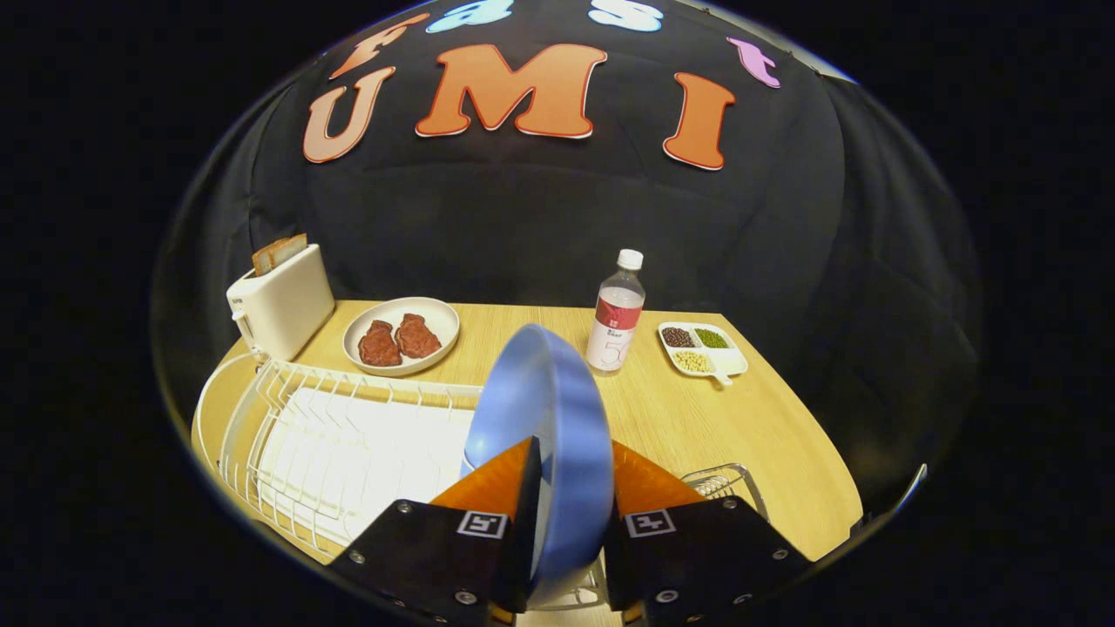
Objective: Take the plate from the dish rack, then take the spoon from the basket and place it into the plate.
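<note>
The gripper (571,488) is pinching the blue plate (544,418) by its rim, one finger on each face, plate standing on edge between them. It sits above the near end of the white dish rack (331,435), which takes up the table's left front part; can't tell if the rim is clear of the wires or not.

Plate looks stiff & glossy, prob. plastic or glazed, so smooth under the pads and likely to slide or swing if the grip slackens. It's held at the lower rim w/ most of the plate above the fingers, so top-heavy; I'd keep it upright, move slow, then lay it flat on bare table (697,418) toward the right front edge.

A wire basket (727,483) sits just right of the fingers near the front edge; spoon not made out. Toaster (279,305) at back left corner, a plate of meat (401,335) beside it, bottle (617,313) and snack tray (701,348) along the back.
</note>
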The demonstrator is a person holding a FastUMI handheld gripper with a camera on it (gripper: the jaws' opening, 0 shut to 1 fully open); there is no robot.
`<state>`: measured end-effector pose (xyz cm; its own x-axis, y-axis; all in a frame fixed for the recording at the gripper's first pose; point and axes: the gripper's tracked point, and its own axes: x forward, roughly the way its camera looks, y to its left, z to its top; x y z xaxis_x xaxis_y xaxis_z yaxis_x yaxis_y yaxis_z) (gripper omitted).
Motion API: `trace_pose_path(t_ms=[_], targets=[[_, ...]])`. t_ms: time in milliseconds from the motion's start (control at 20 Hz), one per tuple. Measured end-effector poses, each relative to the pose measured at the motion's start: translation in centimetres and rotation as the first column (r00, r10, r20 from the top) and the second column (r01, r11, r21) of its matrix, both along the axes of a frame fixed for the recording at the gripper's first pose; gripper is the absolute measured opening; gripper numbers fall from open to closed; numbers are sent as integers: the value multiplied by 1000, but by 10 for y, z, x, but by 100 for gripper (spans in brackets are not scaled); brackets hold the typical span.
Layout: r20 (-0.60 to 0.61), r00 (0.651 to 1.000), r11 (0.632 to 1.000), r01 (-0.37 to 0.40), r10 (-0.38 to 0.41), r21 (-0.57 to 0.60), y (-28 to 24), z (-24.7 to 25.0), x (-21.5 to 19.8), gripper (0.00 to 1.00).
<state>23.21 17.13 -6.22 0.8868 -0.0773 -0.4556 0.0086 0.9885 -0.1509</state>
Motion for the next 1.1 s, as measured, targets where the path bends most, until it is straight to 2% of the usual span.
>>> trace_pose_path(t_ms=[300, 550, 950, 1100], targets=[[59, 998, 1000, 28, -28, 1, 5, 24, -1, 27], [76, 997, 999, 33, -31, -31, 7, 30, -2, 27], [154, 988, 983, 28, 0, -180, 9, 50, -5, 27], [171, 985, 986, 14, 15, -168, 14, 60, -14, 27]])
